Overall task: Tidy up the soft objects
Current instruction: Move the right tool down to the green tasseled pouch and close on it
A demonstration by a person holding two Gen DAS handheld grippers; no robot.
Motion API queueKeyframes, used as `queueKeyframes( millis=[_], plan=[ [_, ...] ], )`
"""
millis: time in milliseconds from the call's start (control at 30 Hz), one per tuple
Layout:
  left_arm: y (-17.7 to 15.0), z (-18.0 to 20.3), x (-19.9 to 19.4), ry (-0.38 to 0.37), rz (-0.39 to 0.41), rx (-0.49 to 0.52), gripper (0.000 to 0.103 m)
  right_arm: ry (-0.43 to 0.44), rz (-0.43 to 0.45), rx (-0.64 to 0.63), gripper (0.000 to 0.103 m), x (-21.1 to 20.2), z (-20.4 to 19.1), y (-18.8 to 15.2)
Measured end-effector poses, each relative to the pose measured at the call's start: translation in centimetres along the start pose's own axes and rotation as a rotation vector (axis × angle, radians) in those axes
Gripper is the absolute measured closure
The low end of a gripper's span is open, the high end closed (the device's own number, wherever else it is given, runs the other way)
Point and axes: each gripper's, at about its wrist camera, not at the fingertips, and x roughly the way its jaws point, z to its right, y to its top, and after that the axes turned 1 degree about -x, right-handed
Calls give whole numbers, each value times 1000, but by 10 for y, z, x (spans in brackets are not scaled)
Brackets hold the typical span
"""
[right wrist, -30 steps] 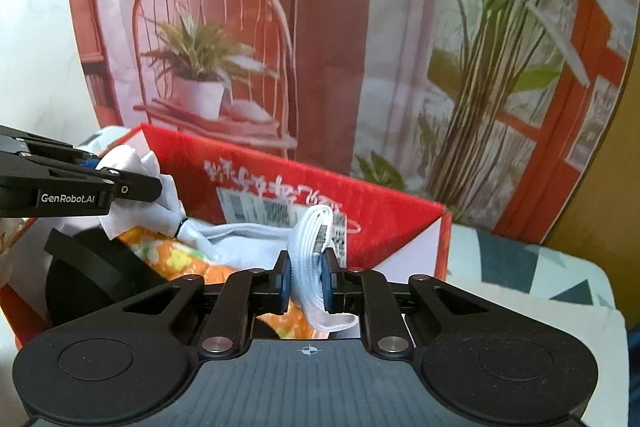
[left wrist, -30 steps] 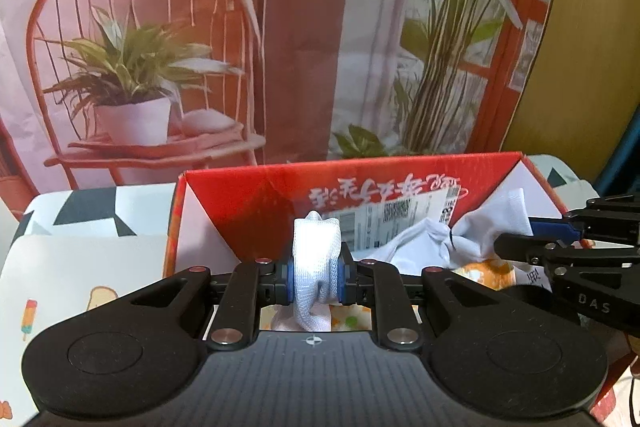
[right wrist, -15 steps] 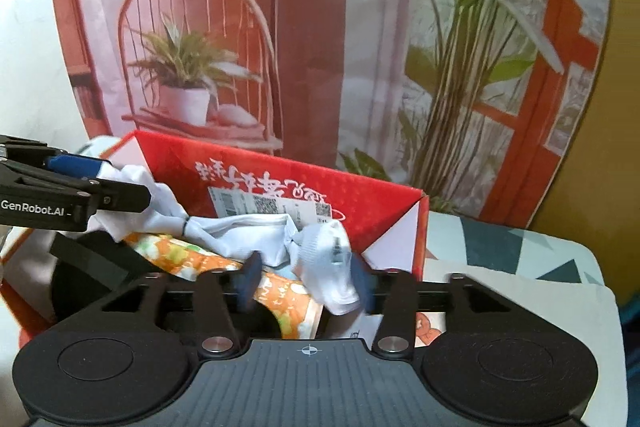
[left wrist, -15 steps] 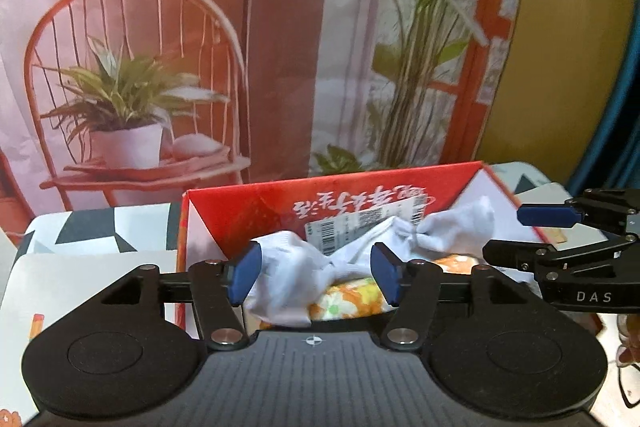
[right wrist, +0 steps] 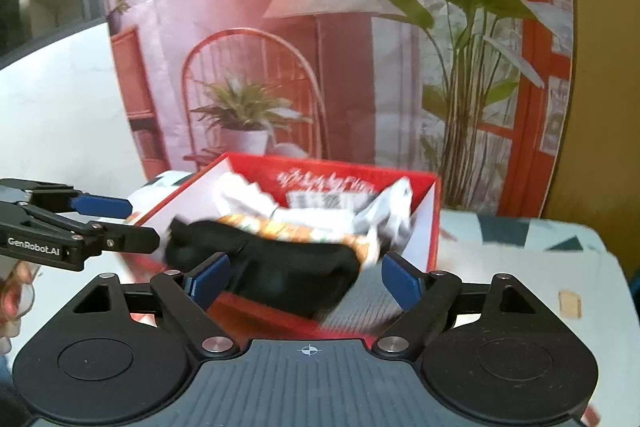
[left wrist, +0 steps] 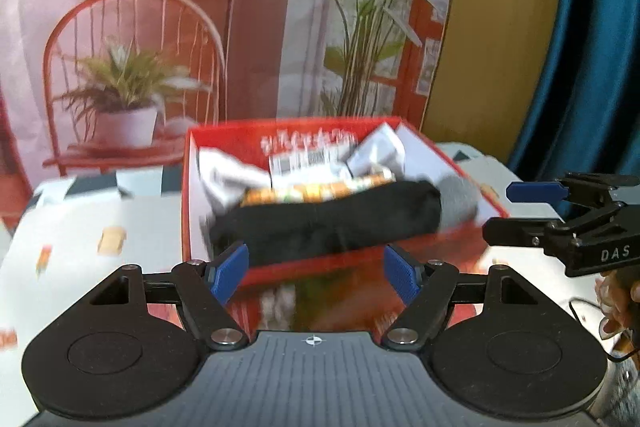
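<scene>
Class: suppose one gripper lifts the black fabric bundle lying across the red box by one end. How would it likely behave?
The black fabric bundle would probably sag and unroll; it drapes over the clothes beneath. It looks light, bulging above the red cardboard box rim. Unlikely to slip from the pads.

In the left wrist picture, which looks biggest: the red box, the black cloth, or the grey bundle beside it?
1. red box
2. black cloth
3. grey bundle
The picture is blurred, yet the differences are plain.

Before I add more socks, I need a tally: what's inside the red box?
The red box holds white socks, an orange-patterned cloth and a black-and-grey sock in front. Anything beneath them is covered.
</scene>
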Motion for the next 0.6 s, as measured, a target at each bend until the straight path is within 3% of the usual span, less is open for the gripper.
queueKeyframes(
  millis=[233, 433, 600],
  plan=[
    [-56, 2, -8, 5, -70, -77, 27, 45, -139, -16, 23, -16, -24, -69],
    [-88, 2, -4, 3, -128, -146, 28, 88, -241, -6, 31, -29, -36, -112],
    [-103, -1, -1, 7, -165, -177, 29, 117, -341, -18, 45, -30, -39, -135]
  ],
)
